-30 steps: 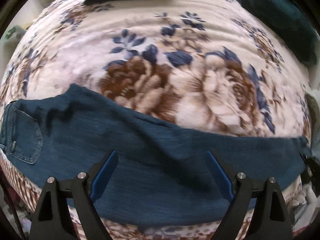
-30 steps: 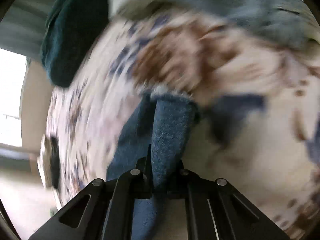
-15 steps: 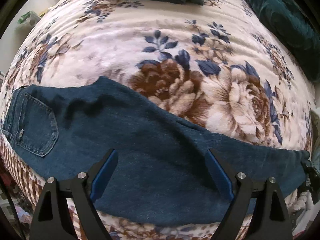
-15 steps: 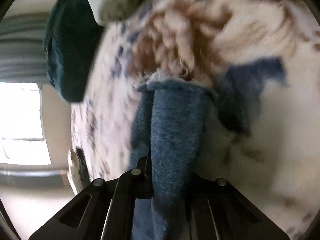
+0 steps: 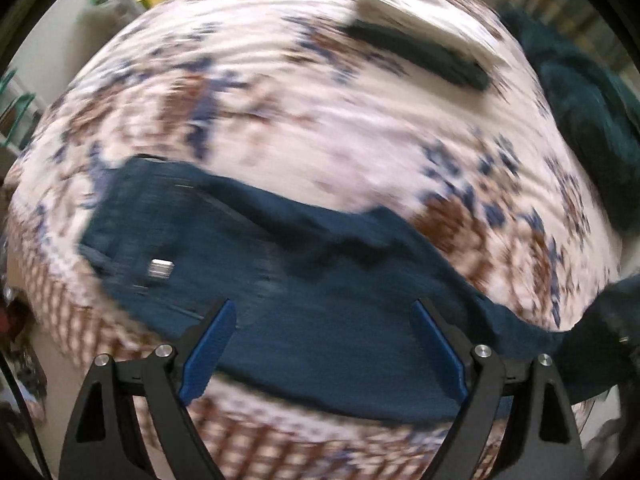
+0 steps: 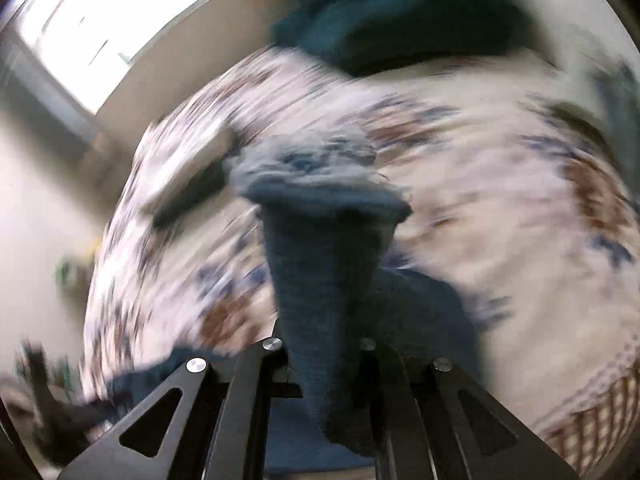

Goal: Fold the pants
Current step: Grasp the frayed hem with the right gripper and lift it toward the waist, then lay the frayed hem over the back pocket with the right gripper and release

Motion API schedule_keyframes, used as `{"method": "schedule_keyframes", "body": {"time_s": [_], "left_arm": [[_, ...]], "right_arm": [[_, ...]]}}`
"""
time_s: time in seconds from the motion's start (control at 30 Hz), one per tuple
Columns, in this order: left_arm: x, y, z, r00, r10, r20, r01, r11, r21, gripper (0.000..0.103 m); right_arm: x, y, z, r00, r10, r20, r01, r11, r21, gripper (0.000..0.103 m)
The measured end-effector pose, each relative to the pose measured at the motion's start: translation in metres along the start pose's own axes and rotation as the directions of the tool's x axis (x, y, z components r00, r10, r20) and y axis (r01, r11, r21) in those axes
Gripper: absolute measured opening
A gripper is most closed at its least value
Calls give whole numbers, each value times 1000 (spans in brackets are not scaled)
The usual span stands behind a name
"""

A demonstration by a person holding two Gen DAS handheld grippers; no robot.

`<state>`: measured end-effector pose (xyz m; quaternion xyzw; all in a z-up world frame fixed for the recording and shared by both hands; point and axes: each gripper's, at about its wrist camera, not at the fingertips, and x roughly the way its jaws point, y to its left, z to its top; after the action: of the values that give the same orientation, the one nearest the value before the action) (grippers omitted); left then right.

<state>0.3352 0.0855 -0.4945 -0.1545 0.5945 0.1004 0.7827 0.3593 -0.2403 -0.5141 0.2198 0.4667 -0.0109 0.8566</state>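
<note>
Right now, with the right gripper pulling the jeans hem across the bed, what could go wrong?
The right gripper pinches only a narrow bunch of the jeans, so the cloth may slip out as it swings. The left gripper hangs open above the jeans, pinning nothing, so they may drag across the blanket and wrinkle. The folded clothes beyond could be hit.

Dark blue denim pants (image 5: 320,304) are being spread lengthwise across the bed, waist end with a small metallic tag lying at the left, the leg running right and rising off the surface. The hem end (image 6: 324,240), a bunched roll of cloth, is being held upright, pinched between closed jaws.
</note>
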Motion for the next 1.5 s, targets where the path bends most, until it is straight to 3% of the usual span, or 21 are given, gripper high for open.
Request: {"method": "schedule_keyframes", "body": {"time_s": [0.2, 0.37, 0.4, 0.47, 0.5, 0.53, 0.57, 0.63, 0.67, 0.73, 0.83, 0.93, 1.0, 1.07, 1.1, 1.13, 1.23, 1.3, 1.37, 1.4, 1.5], "left_arm": [[-20, 101, 17, 996, 77, 36, -73, 994, -86, 89], [-14, 151, 22, 995, 94, 27, -91, 990, -107, 89], [-9, 155, 23, 997, 81, 18, -79, 991, -107, 89], [1, 157, 27, 999, 39, -8, -40, 993, -108, 89], [4, 156, 30, 1000, 17, -13, -18, 994, -106, 89], [7, 152, 33, 1000, -16, -15, 15, 995, -99, 89], [8, 147, 35, 999, -43, -19, 41, 995, -88, 89], [15, 131, 40, 992, -118, -44, 116, 991, -61, 89], [18, 124, 41, 988, -144, -57, 141, 989, -54, 89], [31, 105, 43, 971, -211, -115, 208, 977, -34, 89], [57, 75, 39, 934, -281, -220, 284, 959, -17, 89], [86, 48, 32, 905, -290, -311, 304, 953, -2, 89], [99, 32, 27, 901, -273, -338, 299, 954, 26, 89], [109, 15, 20, 905, -235, -354, 289, 951, 107, 70], [111, 7, 15, 907, -212, -364, 286, 944, 163, 33], [111, -3, 7, 922, -141, -361, 246, 933, 261, 29], [106, -8, -8, 946, -86, -313, 205, 906, 370, 22], [104, -7, -15, 953, -70, -296, 195, 887, 418, 22], [104, -6, -19, 955, -66, -289, 194, 875, 443, 23], [104, -5, -20, 958, -43, -282, 173, 874, 453, 23], [98, 5, -15, 945, -82, -317, 201, 909, 364, 29]], "right_arm": [[100, 172, -109, 981, -39, -187, -26, 942, -334, 8], [151, 238, -200, 953, -151, -261, -8, 853, -523, 9], [161, 243, -213, 943, -185, -276, 1, 833, -554, 16], [171, 247, -218, 930, -201, -309, 1, 839, -543, 25], [171, 245, -214, 922, -162, -352, -42, 862, -505, 45], [170, 242, -209, 897, -82, -435, -126, 894, -430, 60], [169, 238, -203, 878, -33, -477, -168, 913, -372, 84], [151, 223, -188, 852, 105, -513, -251, 942, -224, 84], [134, 211, -179, 848, 169, -502, -279, 949, -151, 84], [111, 190, -165, 858, 205, -471, -269, 960, -73, 84], [83, 138, -141, 900, 154, -408, -155, 987, 31, 85], [63, 77, -125, 932, 48, -358, -9, 994, 111, 85], [56, 35, -110, 944, -34, -330, 87, 985, 150, 85], [59, 5, -97, 940, -81, -331, 148, 972, 183, 85], [65, -10, -94, 936, -74, -343, 149, 969, 197, 85], [72, -24, -91, 930, -66, -362, 150, 967, 207, 85], [96, -48, -92, 900, -28, -436, 140, 964, 226, 83], [107, -57, -99, 891, -81, -446, 186, 962, 198, 71], [113, -69, -104, 884, -118, -453, 222, 958, 184, 67], [116, -77, -107, 879, -122, -460, 232, 954, 191, 67], [124, -89, -109, 864, -61, -499, 217, 941, 260, 67]]}}
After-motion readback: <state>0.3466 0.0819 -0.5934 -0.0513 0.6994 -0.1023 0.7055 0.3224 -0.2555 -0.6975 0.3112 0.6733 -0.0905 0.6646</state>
